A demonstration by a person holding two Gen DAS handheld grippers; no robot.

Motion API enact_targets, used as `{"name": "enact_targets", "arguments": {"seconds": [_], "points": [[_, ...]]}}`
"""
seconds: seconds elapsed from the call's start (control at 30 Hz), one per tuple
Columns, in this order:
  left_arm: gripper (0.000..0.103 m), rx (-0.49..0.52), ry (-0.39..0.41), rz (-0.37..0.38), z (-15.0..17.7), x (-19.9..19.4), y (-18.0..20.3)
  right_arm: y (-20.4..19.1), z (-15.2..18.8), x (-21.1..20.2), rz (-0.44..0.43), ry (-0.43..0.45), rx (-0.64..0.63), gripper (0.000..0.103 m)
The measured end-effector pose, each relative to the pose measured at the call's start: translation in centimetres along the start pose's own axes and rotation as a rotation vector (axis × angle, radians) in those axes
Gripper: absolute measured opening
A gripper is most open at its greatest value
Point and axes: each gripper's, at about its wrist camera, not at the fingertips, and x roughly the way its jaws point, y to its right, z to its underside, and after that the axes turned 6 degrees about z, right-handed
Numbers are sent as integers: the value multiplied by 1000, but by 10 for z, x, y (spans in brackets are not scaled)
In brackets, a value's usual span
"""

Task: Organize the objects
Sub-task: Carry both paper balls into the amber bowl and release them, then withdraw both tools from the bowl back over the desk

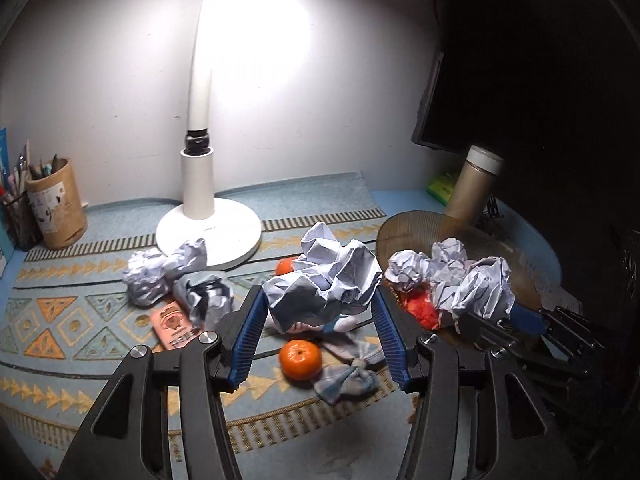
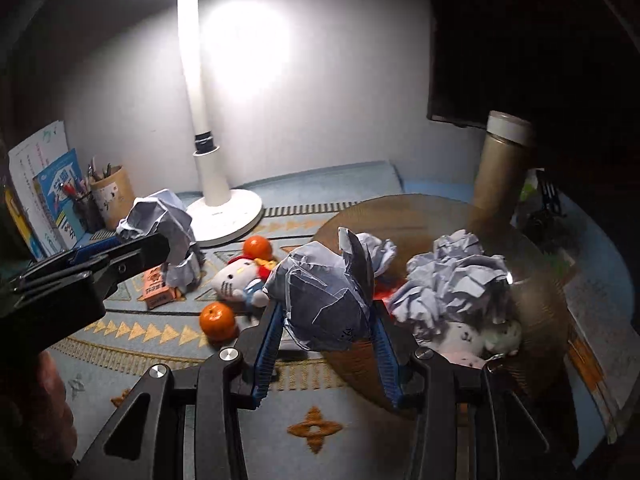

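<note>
My left gripper (image 1: 318, 300) is shut on a large crumpled paper ball (image 1: 328, 280) and holds it above the patterned mat. My right gripper (image 2: 328, 312) is shut on another crumpled paper ball (image 2: 324, 300), held at the near rim of a brown ribbed bin (image 2: 536, 292). The bin holds several paper balls (image 2: 452, 280). It also shows in the left wrist view (image 1: 404, 224), with the right gripper (image 1: 480, 308) at its rim. More paper balls (image 1: 160, 272) lie by the lamp base. The left gripper (image 2: 160, 248) shows at the left of the right wrist view.
A white desk lamp (image 1: 208, 228) stands at the back. Two oranges (image 1: 300, 360) (image 1: 285, 266), a Hello Kitty plush (image 2: 240, 280), a small orange packet (image 1: 176, 326) and a cloth bow (image 1: 348, 376) lie on the mat. A pen holder (image 1: 56, 208) stands left, a tan bottle (image 1: 472, 184) right.
</note>
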Motion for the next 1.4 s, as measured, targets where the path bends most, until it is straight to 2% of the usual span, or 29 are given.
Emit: {"name": "enact_targets", "arguments": {"seconds": [0.1,0.2,0.4,0.47,0.5,0.53,0.57,0.6,0.83,1.1,1.23,1.4], "points": [[51,35,-25,37,-9,27,24,44,-18,10,33,-5,96,43],[51,64,-58,72,-14,57,45,72,-34,24,23,-12,156,43],[51,98,-122,124,-15,101,68,76,-60,54,-13,-23,178,43],[57,104,-132,136,-12,107,70,74,-66,63,-37,-36,181,47],[63,108,-140,136,-11,110,70,73,-68,68,-46,-44,182,53],[81,112,-147,126,-9,111,70,73,-69,71,-50,-46,185,56],[87,113,-142,119,-8,111,69,72,-69,72,-51,-48,184,56],[89,115,-132,121,-8,108,68,72,-68,73,-51,-49,183,56],[89,94,-96,115,-8,68,46,54,-54,51,-74,-49,157,56],[89,-7,18,69,0,-27,-15,-20,-41,13,-209,-49,54,56],[89,-49,84,-57,13,-74,-55,-68,-24,8,-254,-58,-13,56],[89,-159,66,-151,49,-92,-115,-122,17,23,-294,-112,-101,56]]}}
